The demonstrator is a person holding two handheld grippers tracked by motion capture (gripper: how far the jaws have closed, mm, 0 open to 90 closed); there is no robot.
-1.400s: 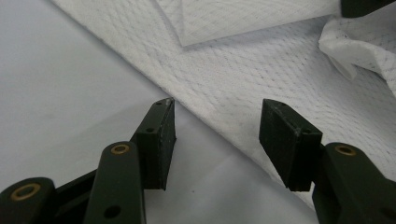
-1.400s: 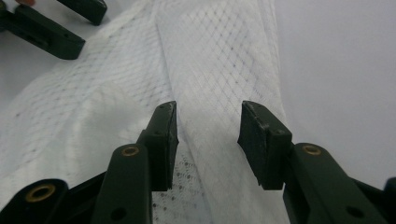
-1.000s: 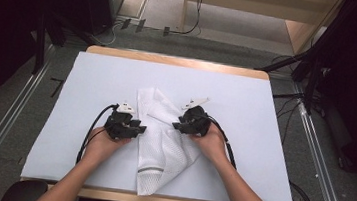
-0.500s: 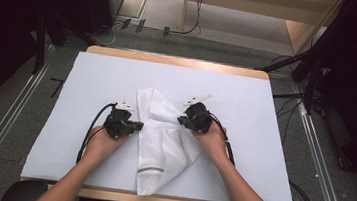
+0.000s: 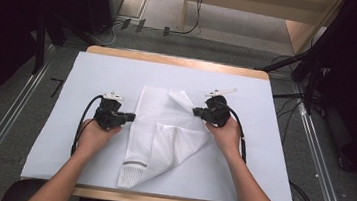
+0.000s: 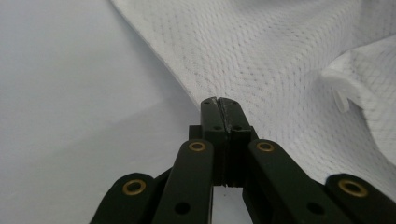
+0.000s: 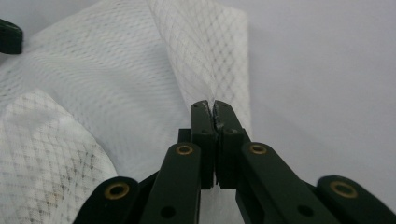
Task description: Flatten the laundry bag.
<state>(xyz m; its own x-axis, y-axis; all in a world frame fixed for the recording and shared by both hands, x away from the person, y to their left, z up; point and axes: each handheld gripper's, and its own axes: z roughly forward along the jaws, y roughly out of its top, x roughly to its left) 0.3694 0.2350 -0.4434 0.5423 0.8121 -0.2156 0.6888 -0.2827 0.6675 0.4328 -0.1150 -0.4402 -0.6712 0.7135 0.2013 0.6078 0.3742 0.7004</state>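
I had the white mesh cloth (image 5: 163,134) lying near the middle of the table (image 5: 271,155), partly folded over itself. My left gripper (image 5: 127,117) sat at the cloth's left edge, its jaws pressed together on the mesh edge, as the left gripper view (image 6: 219,103) showed. My right gripper (image 5: 196,111) was clenched on the cloth's upper right corner, pinching a raised fold of mesh in the right gripper view (image 7: 214,106).
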